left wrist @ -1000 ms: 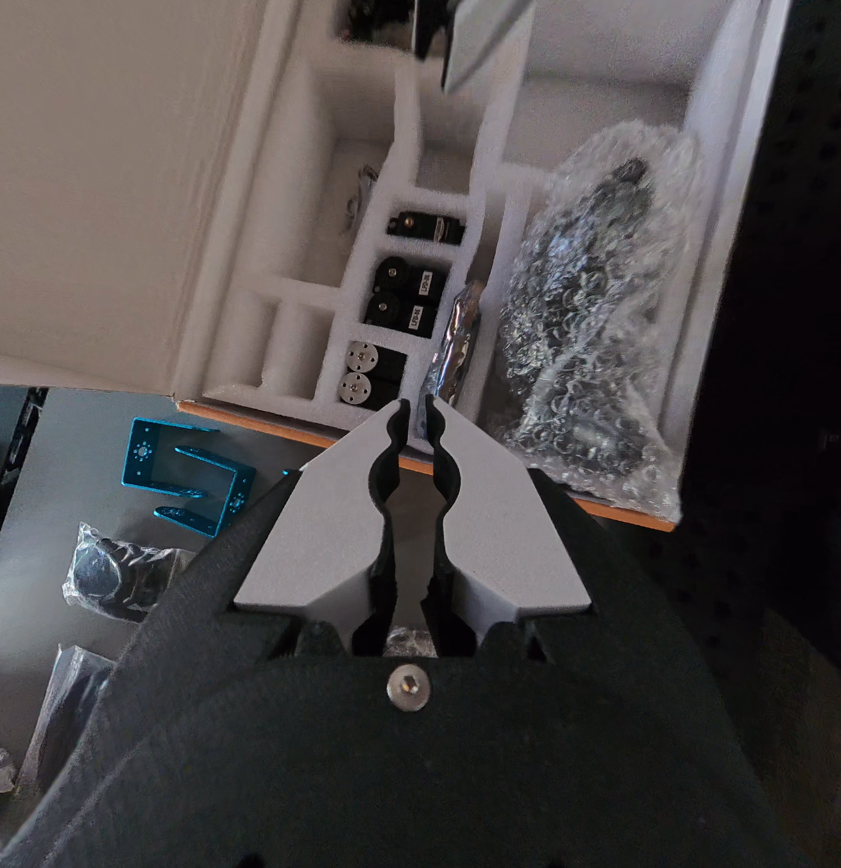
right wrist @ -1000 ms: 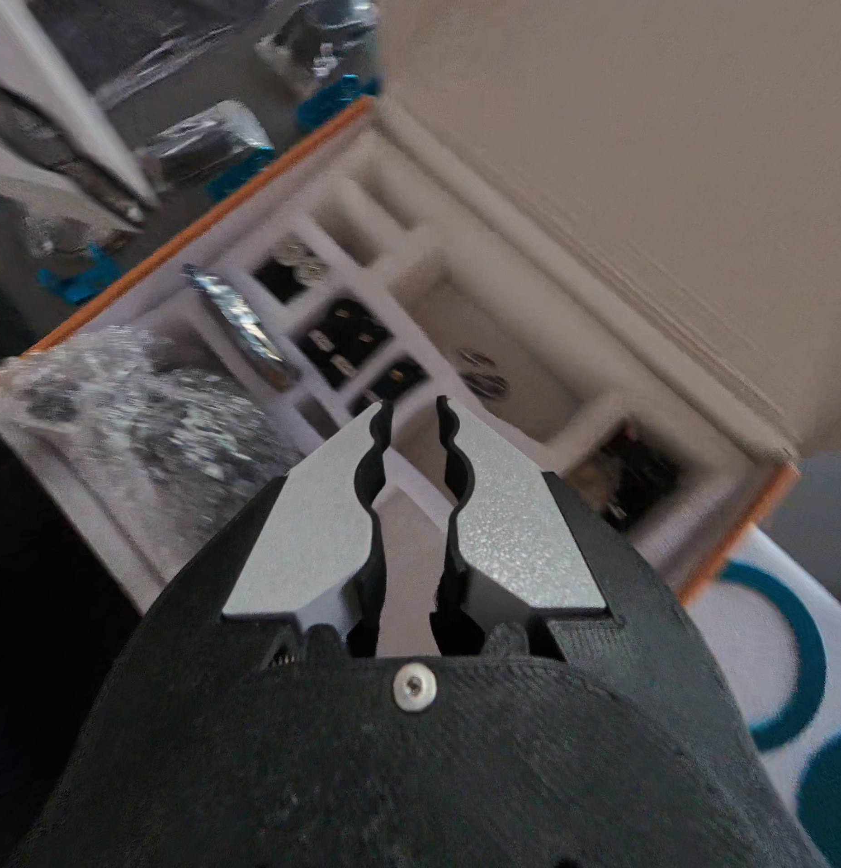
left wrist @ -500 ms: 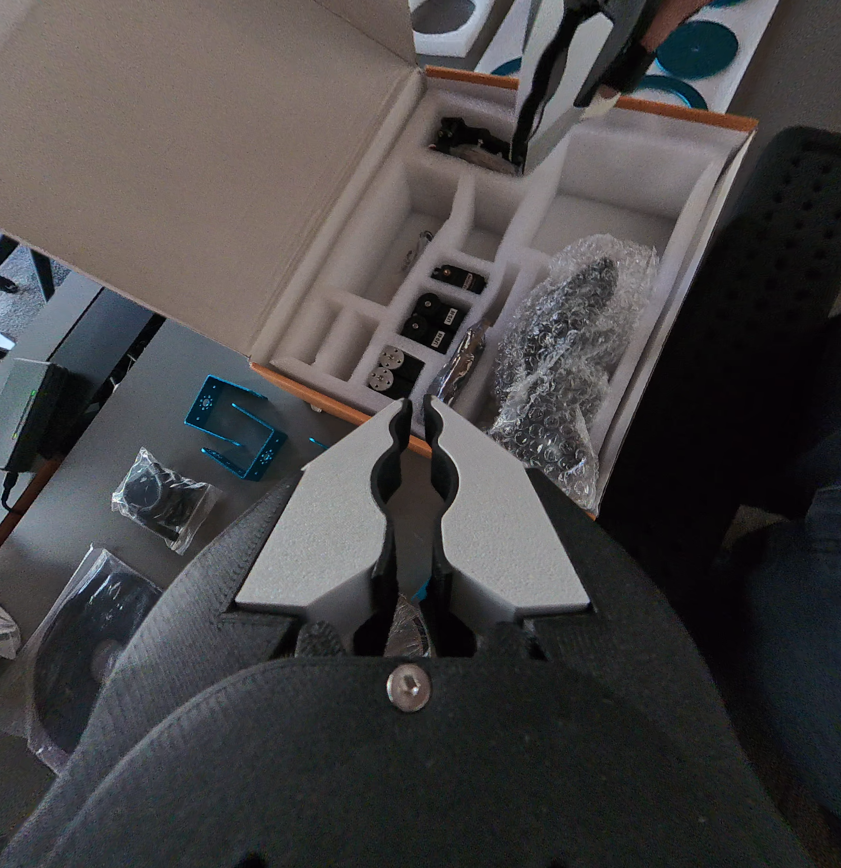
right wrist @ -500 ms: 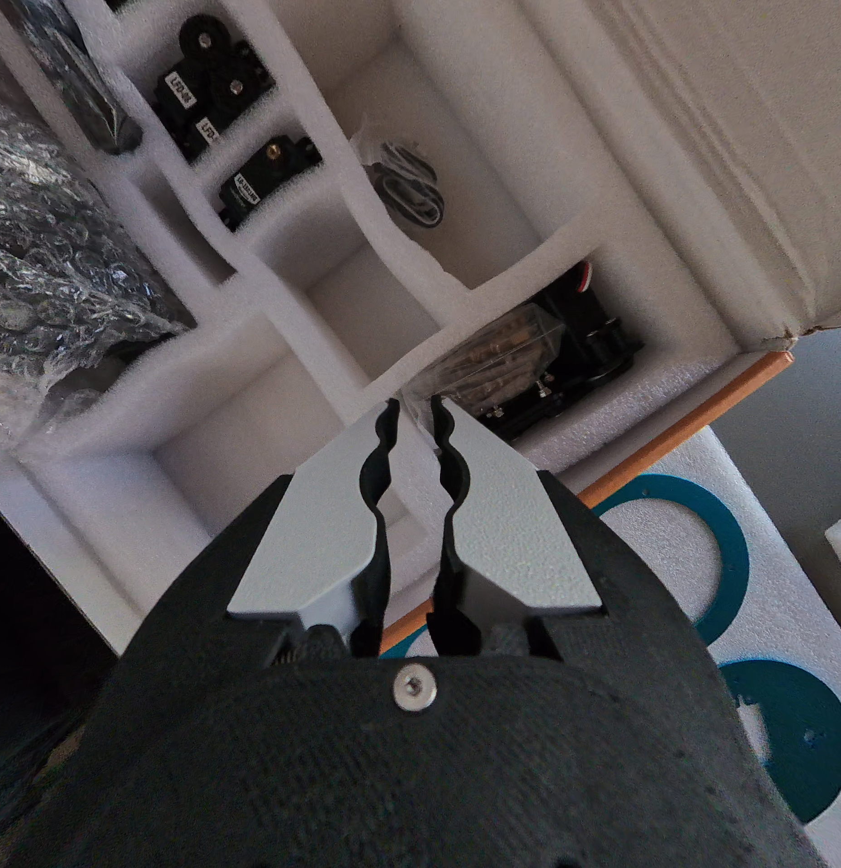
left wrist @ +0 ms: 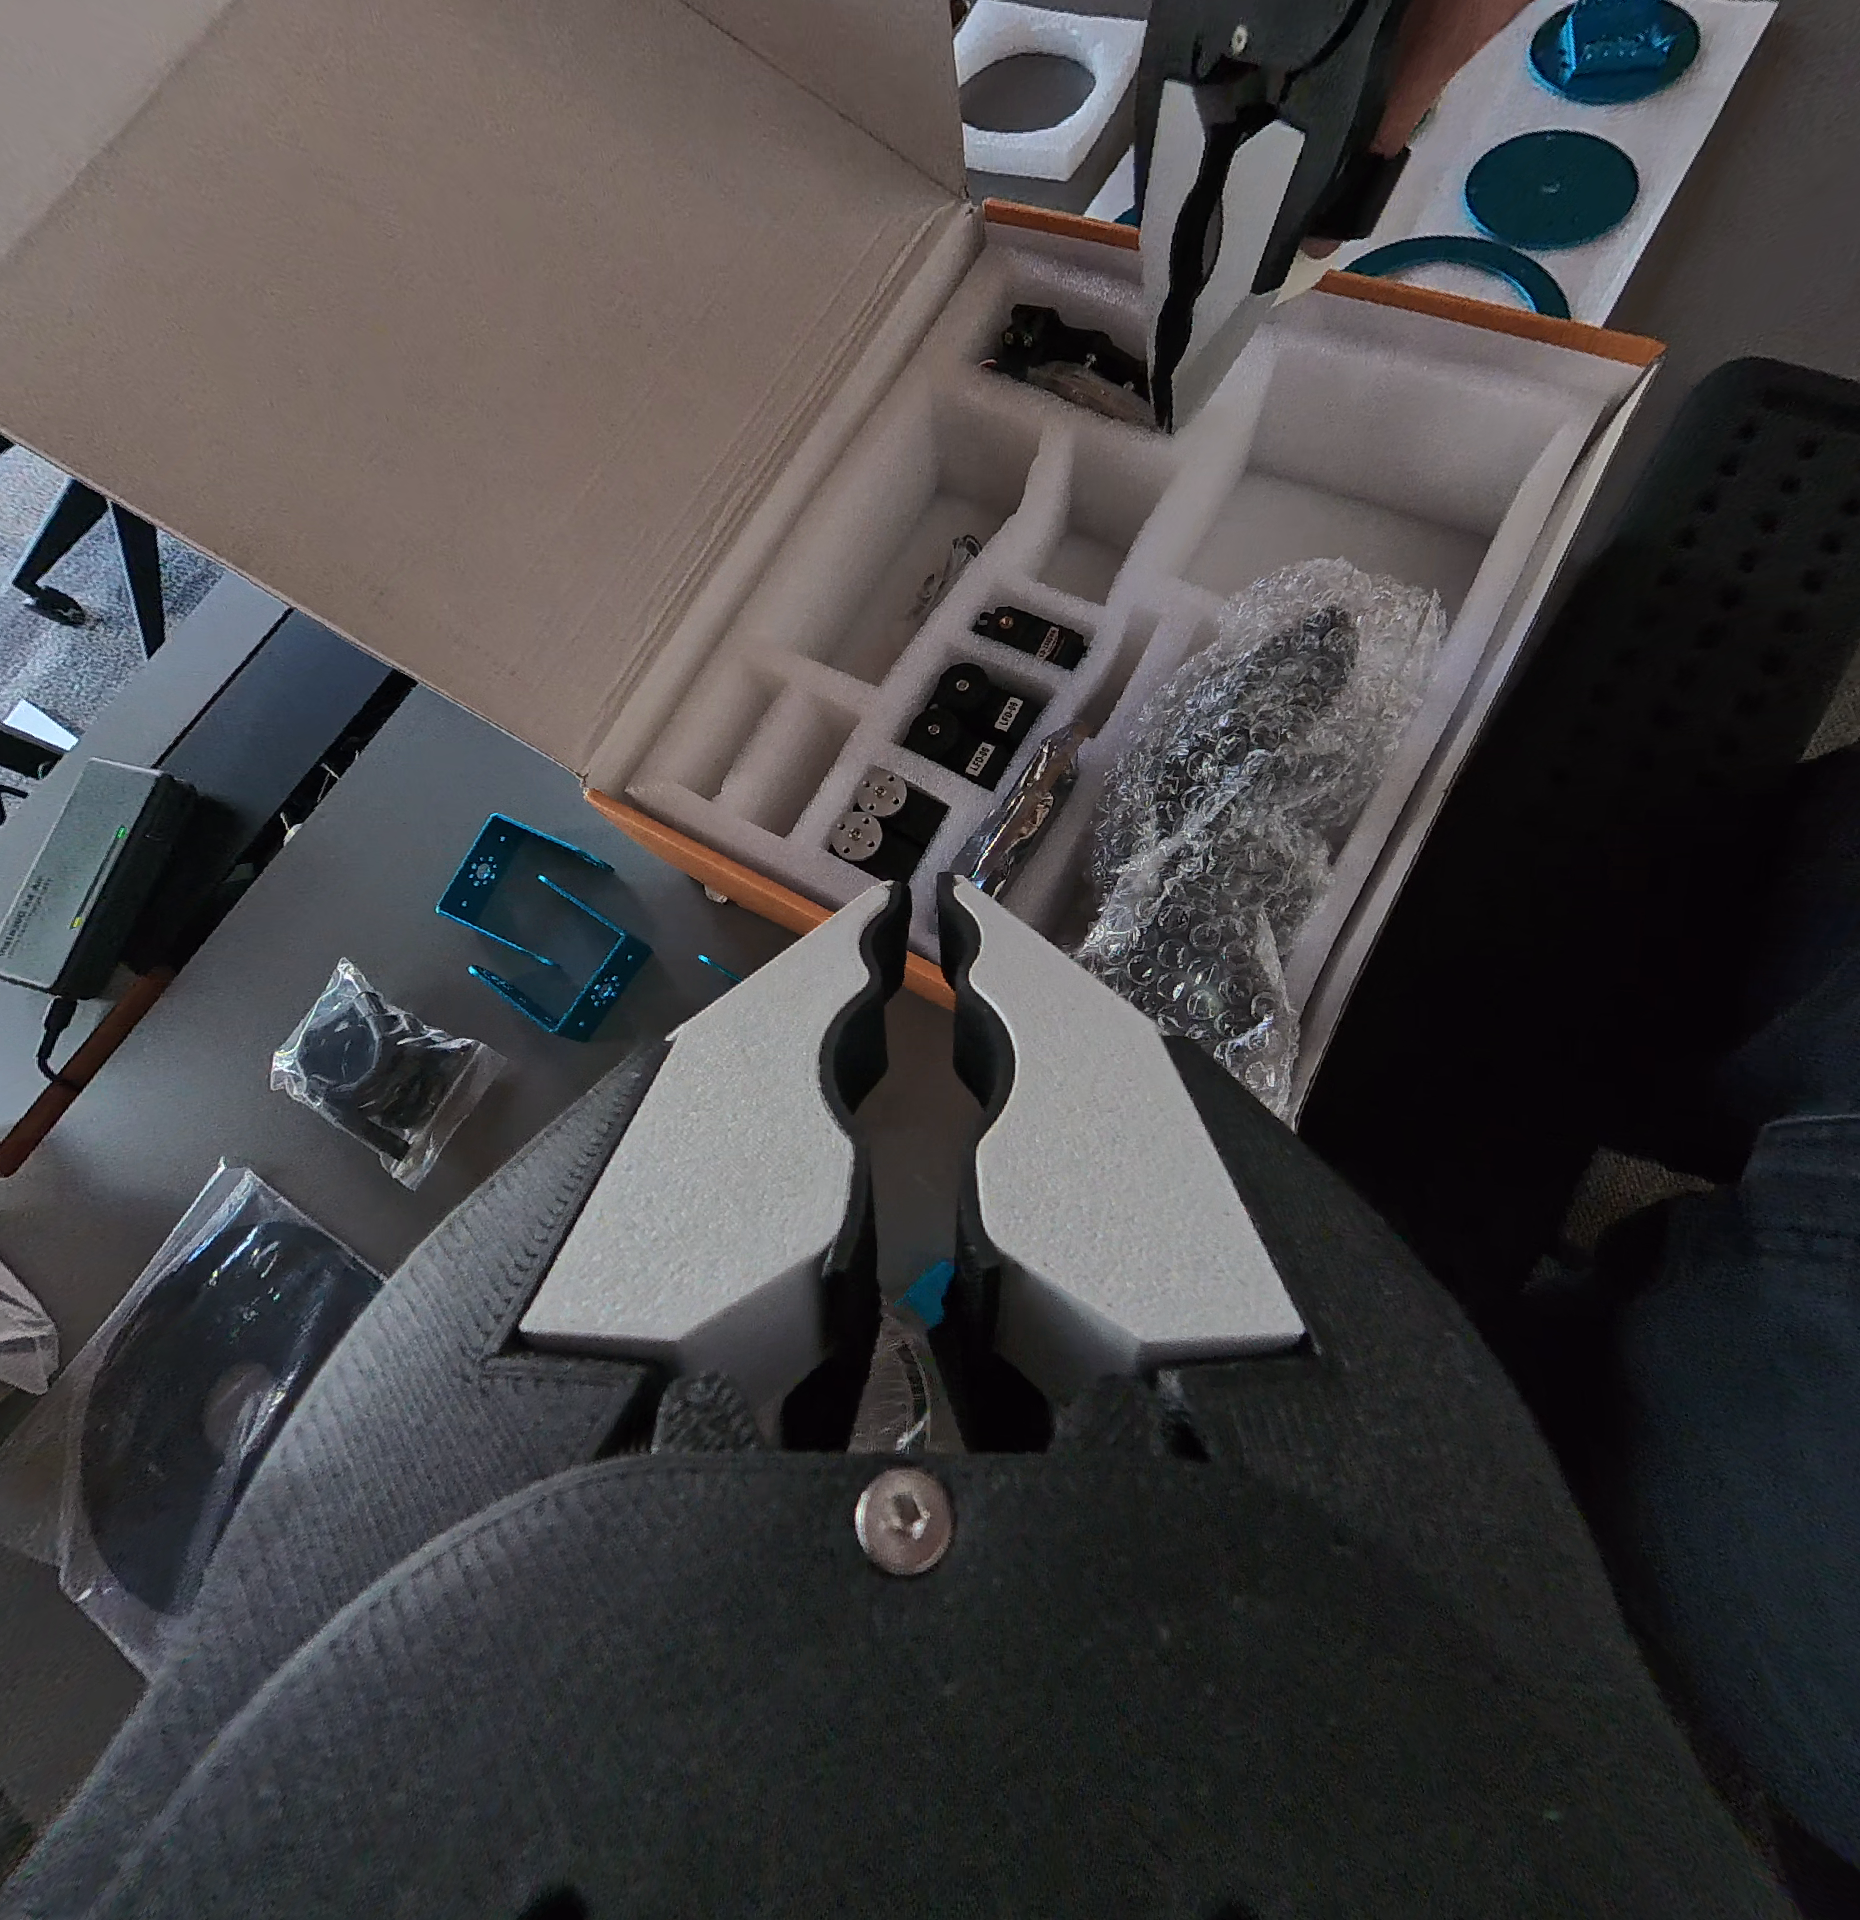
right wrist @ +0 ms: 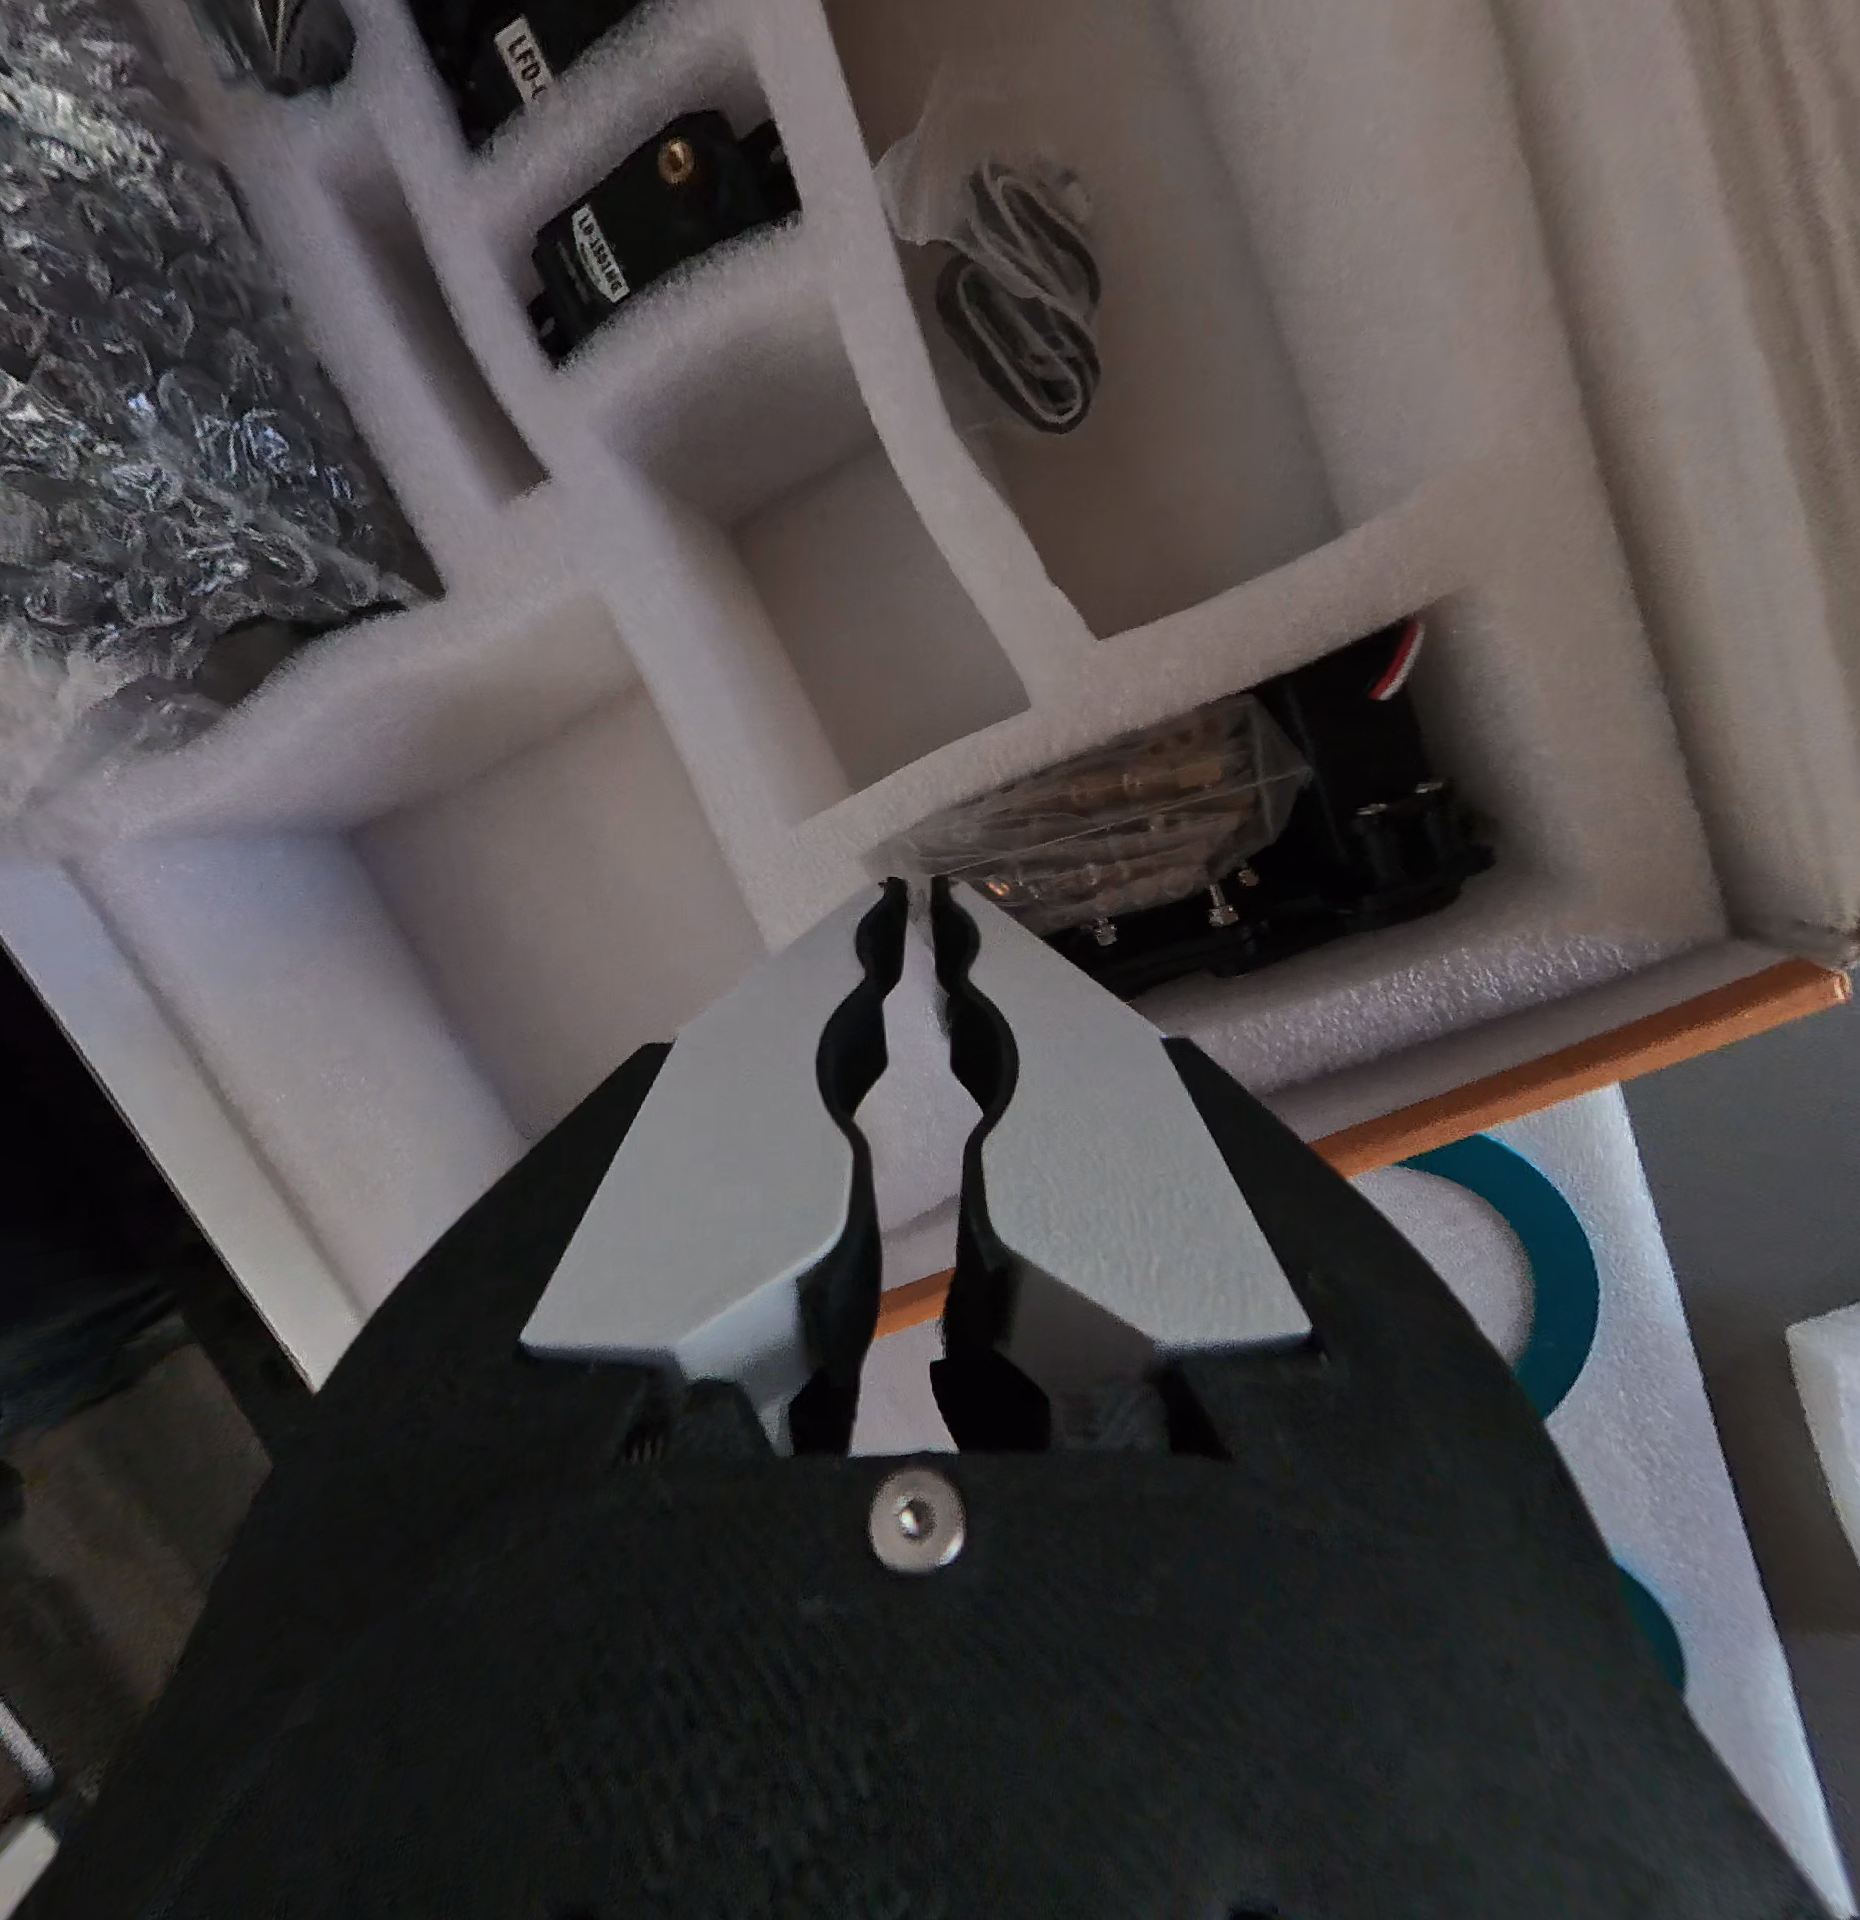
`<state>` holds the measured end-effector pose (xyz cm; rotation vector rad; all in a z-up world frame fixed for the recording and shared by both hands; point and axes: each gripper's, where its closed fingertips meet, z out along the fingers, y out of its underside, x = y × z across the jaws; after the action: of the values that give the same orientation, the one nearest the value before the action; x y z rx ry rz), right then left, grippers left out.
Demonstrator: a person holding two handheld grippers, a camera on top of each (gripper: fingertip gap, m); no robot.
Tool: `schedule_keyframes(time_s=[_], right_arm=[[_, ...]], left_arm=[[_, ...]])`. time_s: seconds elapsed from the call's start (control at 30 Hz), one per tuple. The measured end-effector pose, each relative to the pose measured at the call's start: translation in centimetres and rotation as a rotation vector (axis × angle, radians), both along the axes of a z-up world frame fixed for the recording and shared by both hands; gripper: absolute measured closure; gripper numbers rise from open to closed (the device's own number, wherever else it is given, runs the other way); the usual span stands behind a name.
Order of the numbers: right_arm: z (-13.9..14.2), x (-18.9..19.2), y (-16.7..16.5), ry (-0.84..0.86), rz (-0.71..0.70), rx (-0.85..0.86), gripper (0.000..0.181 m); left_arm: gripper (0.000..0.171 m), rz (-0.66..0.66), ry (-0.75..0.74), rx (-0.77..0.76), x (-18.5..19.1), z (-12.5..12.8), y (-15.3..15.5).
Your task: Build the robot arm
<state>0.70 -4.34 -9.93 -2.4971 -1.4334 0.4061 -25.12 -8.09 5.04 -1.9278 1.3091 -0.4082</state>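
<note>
An open cardboard box with a white foam insert point(left wrist: 1321, 499) holds black servos point(left wrist: 967, 717), a bubble-wrapped bundle point(left wrist: 1248, 779) and a clear bag of brass parts point(right wrist: 1113, 821) lying on a black part in a corner pocket. My right gripper point(right wrist: 910, 894) reaches into that pocket, and its jaws are closed on the bag's near corner. It also shows in the left wrist view point(left wrist: 1165, 410) at the box's far end. My left gripper point(left wrist: 921, 894) is shut and empty. It hovers above the box's near orange edge, apart from everything.
The box lid point(left wrist: 490, 312) stands open on the left. A blue metal bracket point(left wrist: 536, 935), bagged black parts point(left wrist: 386, 1070) and a grey device point(left wrist: 74, 873) lie on the grey table. A foam sheet with blue discs point(left wrist: 1549, 187) lies beyond the box. A black perforated chair point(left wrist: 1684, 727) stands to the right. The grippers' ends are close to 30 centimetres from one another. The blue metal bracket point(left wrist: 536, 935) is about 30 centimetres from my left fingertips and 35 centimetres from my right.
My left gripper has pulled back and up from the box, still shut. My right gripper has moved down to the corner pocket and its jaws have narrowed onto the bag's corner.
</note>
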Motion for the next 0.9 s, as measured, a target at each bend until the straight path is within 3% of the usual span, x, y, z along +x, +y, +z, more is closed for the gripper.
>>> schedule_keyframes(time_s=[0.33, 0.73, 0.9], right_arm=[[0.4, 0.0, -0.2, -0.076, 0.092, -0.13, 0.181], [3.1, 0.4, 1.0, -0.011, 0.034, 0.006, 0.181], [4.5, 0.7, 1.6, 0.042, 0.007, -0.004, 0.181]], left_arm=[[0.168, 0.015, -0.02, -0.008, 0.2, 0.0, -0.7], [0.166, -0.07, -0.114, -0.092, 5.6, -0.7, -2.9], [0.166, -0.082, -0.124, -0.111, 5.9, -0.6, -3.1]])
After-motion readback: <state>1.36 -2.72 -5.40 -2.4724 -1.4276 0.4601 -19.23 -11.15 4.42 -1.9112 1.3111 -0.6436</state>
